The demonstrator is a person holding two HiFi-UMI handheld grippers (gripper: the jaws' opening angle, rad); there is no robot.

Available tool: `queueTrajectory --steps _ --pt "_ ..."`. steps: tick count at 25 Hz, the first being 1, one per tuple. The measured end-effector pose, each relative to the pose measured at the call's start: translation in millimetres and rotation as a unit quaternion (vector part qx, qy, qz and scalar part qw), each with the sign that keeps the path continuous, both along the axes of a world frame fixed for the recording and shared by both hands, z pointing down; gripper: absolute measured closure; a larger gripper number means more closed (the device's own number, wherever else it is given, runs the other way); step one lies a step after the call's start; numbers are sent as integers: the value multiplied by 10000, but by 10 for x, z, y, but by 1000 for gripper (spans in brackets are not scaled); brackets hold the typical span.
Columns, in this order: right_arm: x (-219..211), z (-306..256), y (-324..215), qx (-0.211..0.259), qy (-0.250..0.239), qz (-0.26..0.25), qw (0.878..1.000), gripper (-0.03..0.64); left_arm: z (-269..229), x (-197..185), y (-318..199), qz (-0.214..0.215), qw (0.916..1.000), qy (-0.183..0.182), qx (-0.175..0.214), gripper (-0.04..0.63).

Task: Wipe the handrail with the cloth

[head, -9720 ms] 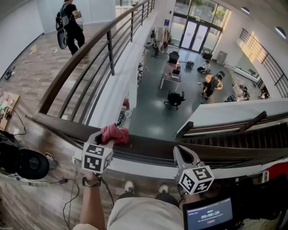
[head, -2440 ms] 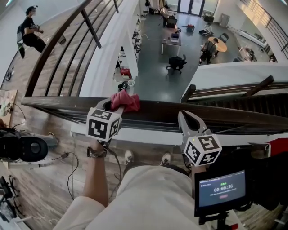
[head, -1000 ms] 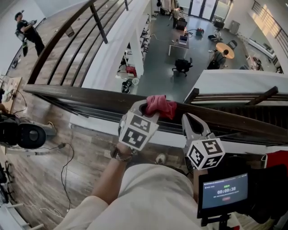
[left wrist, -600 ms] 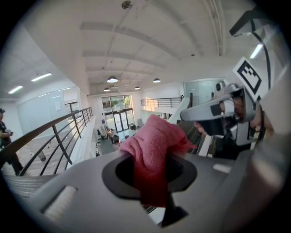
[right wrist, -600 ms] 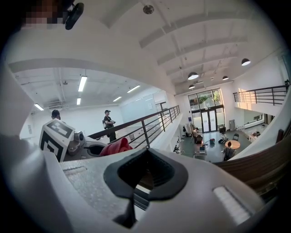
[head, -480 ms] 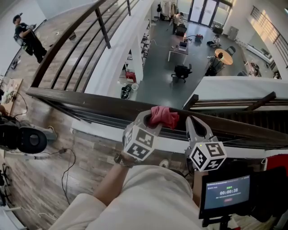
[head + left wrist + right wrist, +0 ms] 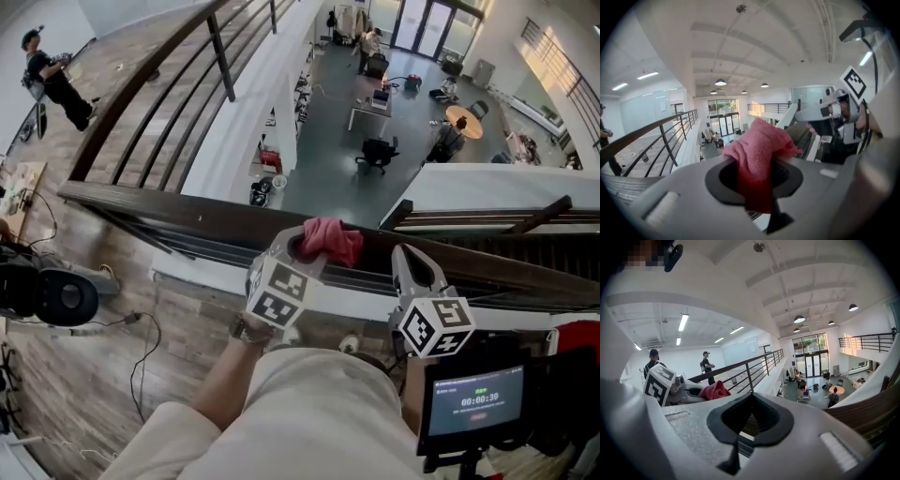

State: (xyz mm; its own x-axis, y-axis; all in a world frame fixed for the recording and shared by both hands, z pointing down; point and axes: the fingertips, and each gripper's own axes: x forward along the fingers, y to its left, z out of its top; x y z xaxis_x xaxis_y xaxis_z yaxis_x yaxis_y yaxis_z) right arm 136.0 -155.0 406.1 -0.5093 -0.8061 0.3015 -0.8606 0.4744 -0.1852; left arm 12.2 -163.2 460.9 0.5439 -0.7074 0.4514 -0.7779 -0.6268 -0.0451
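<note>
The dark wooden handrail [image 7: 187, 217] crosses the head view from left to right. A pink cloth [image 7: 330, 239] lies bunched on top of it, a little right of the middle. My left gripper [image 7: 305, 247] is shut on the cloth and presses it on the rail. In the left gripper view the cloth [image 7: 759, 150] fills the gap of the left gripper [image 7: 757, 164]. My right gripper [image 7: 409, 257] is shut and holds nothing, its tip at the rail just right of the cloth. The right gripper view shows the right gripper [image 7: 750, 397] closed, with the cloth [image 7: 712, 391] to its left.
Beyond the rail is a drop to a lower floor with desks and chairs [image 7: 377, 150]. A side railing [image 7: 141, 84] runs away at the left, where a person [image 7: 52, 80] walks. A black device [image 7: 42, 295] and cables lie on the wood floor. A timer screen [image 7: 473, 403] sits at the lower right.
Over the earlier frames the left gripper has slid the cloth to the right along the handrail, up close to the right gripper. The right gripper has stayed shut at the rail.
</note>
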Motion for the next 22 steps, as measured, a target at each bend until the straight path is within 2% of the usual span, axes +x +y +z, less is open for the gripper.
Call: queueTrajectory --steps 6,14,22 --pt "-77 5 -2 -35 71 129 9999 614 -107 -317 -22 -190 9998 -12 -30 494" --pt "-436 87 87 -79 207 46 9997 614 -87 -1045 -27 -635 9980 51 -21 494" --pt "-369 -37 66 -47 270 134 9995 615 -183 -1502 -110 -1096 9938 173 46 494"
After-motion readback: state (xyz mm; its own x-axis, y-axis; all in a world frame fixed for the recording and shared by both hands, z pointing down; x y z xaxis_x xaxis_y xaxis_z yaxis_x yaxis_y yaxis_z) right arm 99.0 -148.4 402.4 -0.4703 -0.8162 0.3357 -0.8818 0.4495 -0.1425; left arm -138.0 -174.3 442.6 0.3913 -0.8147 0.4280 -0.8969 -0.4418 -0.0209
